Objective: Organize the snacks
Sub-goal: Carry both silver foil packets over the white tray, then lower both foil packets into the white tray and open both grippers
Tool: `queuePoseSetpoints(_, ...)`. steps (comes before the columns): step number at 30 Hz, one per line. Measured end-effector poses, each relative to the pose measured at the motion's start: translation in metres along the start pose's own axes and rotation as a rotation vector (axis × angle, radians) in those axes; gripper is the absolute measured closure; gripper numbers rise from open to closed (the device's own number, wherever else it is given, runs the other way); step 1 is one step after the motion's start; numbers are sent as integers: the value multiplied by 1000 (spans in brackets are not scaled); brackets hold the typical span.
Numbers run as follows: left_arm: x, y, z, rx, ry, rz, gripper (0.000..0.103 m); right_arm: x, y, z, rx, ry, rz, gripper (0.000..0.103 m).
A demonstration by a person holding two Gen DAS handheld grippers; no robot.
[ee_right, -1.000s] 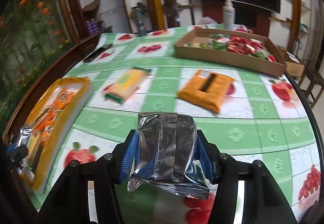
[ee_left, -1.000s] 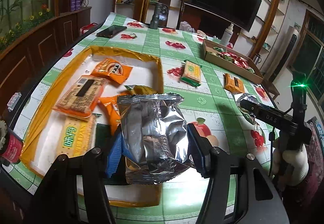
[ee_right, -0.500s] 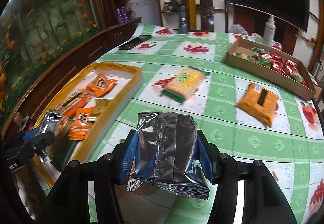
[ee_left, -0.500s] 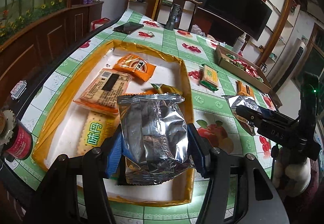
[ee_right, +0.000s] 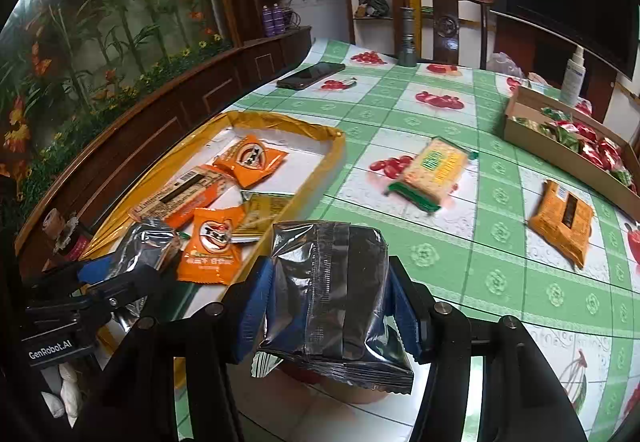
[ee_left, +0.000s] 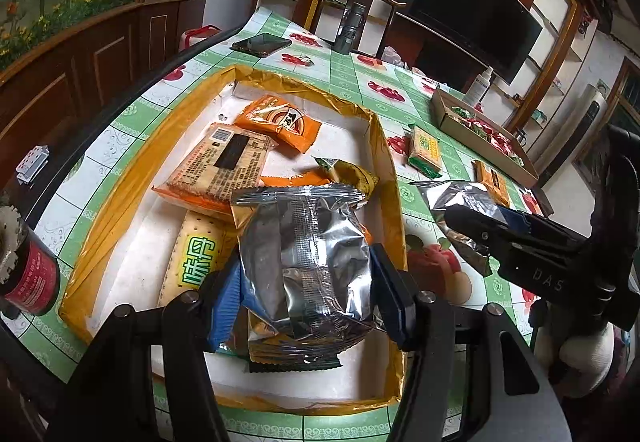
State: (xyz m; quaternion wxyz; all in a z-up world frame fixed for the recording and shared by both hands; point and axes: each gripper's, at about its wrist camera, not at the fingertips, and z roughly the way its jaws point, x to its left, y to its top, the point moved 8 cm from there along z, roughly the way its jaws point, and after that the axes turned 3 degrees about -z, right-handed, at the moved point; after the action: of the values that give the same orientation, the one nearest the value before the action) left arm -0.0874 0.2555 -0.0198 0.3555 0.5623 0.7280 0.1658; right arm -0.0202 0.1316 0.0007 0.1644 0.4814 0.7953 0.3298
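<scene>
My left gripper [ee_left: 306,294] is shut on a silver foil snack bag [ee_left: 308,254] and holds it over the near end of the gold-rimmed tray [ee_left: 384,146]. The tray holds orange packets [ee_left: 280,122], a cracker pack [ee_left: 218,170] and a green-lettered biscuit pack [ee_left: 196,262]. My right gripper [ee_right: 326,310] is shut on a second silver foil bag [ee_right: 328,282], just right of the tray [ee_right: 336,146]. It shows in the left wrist view [ee_left: 504,238] beside the tray's right rim. A green-yellow cracker pack [ee_right: 434,170] and an orange pack [ee_right: 564,222] lie on the tablecloth.
A cardboard box of red and green sweets [ee_right: 568,138] stands at the far right. A phone [ee_right: 310,74], a grey flashlight [ee_right: 407,38] and a spray bottle [ee_right: 572,76] are at the far edge. A red can [ee_left: 24,262] stands left of the tray.
My right gripper has swung left with its foil bag, close to the tray's right rim. My left gripper has stayed over the tray with its bag, pulling back a little.
</scene>
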Motion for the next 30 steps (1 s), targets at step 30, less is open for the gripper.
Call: queuePoseSetpoints(30, 52, 45, 23, -21, 35, -93, 42, 74, 59, 78, 43, 111, -48, 45)
